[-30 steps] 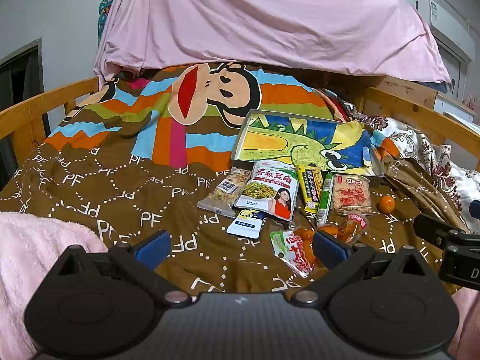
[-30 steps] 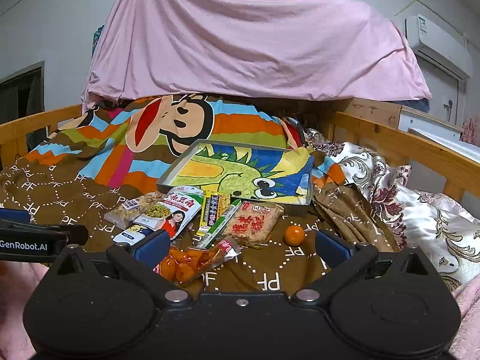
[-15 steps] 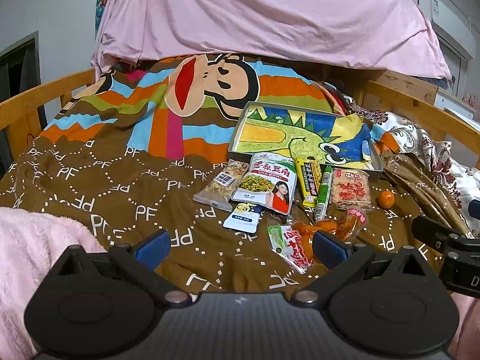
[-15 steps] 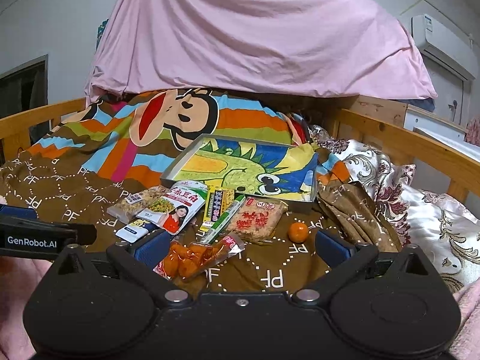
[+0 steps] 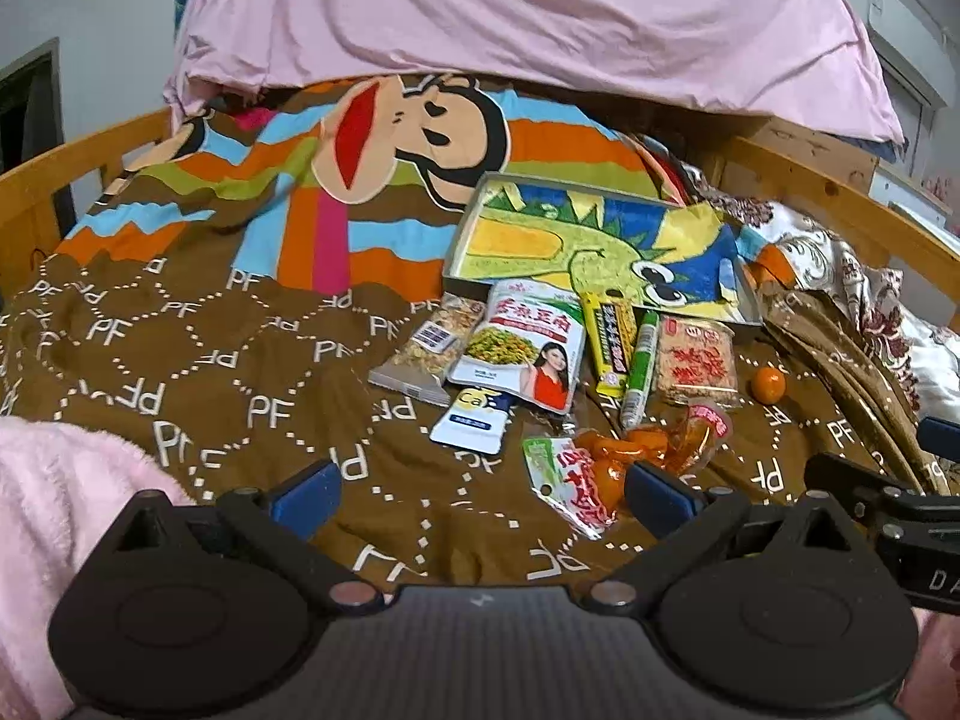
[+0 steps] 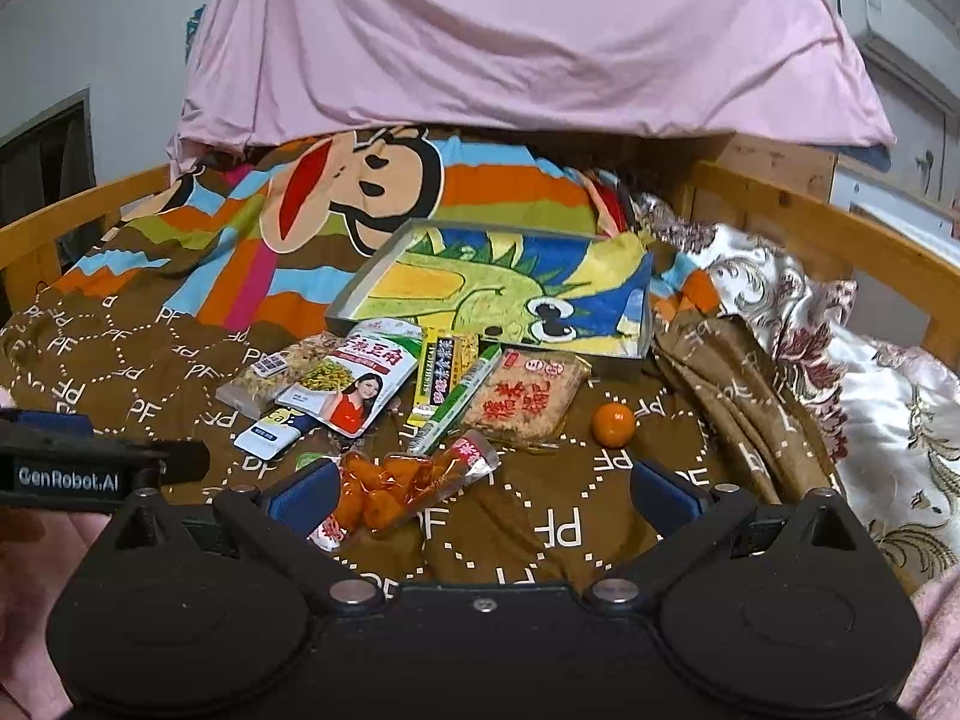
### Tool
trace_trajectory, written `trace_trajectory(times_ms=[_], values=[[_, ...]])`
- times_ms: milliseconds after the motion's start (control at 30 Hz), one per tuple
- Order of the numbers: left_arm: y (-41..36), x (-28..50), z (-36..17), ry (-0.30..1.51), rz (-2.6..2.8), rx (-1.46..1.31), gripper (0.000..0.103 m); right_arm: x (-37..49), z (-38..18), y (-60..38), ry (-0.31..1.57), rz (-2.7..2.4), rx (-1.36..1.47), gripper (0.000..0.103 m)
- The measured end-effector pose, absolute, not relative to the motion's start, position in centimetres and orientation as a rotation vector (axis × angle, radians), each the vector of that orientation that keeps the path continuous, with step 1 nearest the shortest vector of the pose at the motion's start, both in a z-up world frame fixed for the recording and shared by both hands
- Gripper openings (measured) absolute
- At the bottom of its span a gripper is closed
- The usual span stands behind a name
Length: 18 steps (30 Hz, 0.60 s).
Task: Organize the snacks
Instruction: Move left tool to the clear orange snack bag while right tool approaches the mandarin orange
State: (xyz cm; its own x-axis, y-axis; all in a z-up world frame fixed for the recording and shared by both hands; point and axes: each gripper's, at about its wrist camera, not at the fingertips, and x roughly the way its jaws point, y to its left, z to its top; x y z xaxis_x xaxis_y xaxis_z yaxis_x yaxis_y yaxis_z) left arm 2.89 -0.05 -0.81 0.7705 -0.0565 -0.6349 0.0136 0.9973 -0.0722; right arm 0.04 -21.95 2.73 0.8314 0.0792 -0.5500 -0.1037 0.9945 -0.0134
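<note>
Several snack packets lie on a brown bedspread in front of a shallow tray (image 5: 463,228) (image 6: 354,300) lined with a dinosaur picture. Among them are a white pea-snack bag (image 5: 519,348) (image 6: 354,375), a yellow bar (image 5: 612,339), a green stick (image 5: 641,360) (image 6: 462,399), a square cracker pack (image 5: 696,360) (image 6: 525,396), a clear bag of orange pieces (image 5: 654,441) (image 6: 408,480) and a loose orange (image 5: 768,384) (image 6: 614,423). My left gripper (image 5: 480,492) is open above the blanket, near a red-and-green sachet (image 5: 567,486). My right gripper (image 6: 483,489) is open too, with the orange-piece bag by its left finger.
Wooden bed rails (image 5: 78,162) (image 6: 840,228) run along both sides. A pink sheet (image 6: 528,42) hangs over the far end. A pink fleece (image 5: 66,492) lies at lower left, and a floral satin quilt (image 6: 888,396) is bunched at right.
Both grippers have moved forward and a little down toward the snack pile, which now looks larger and nearer. Neither gripper's fingers changed their spread.
</note>
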Motion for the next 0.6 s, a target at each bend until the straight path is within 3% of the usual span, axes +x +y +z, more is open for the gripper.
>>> trace_trajectory(times_ms=[600], values=[[-4.4, 10.1, -1.5, 0.854, -0.341, 0.160, 0.102, 8.1, 2.0, -25.3, 0.713, 0.096, -0.058, 0.102]])
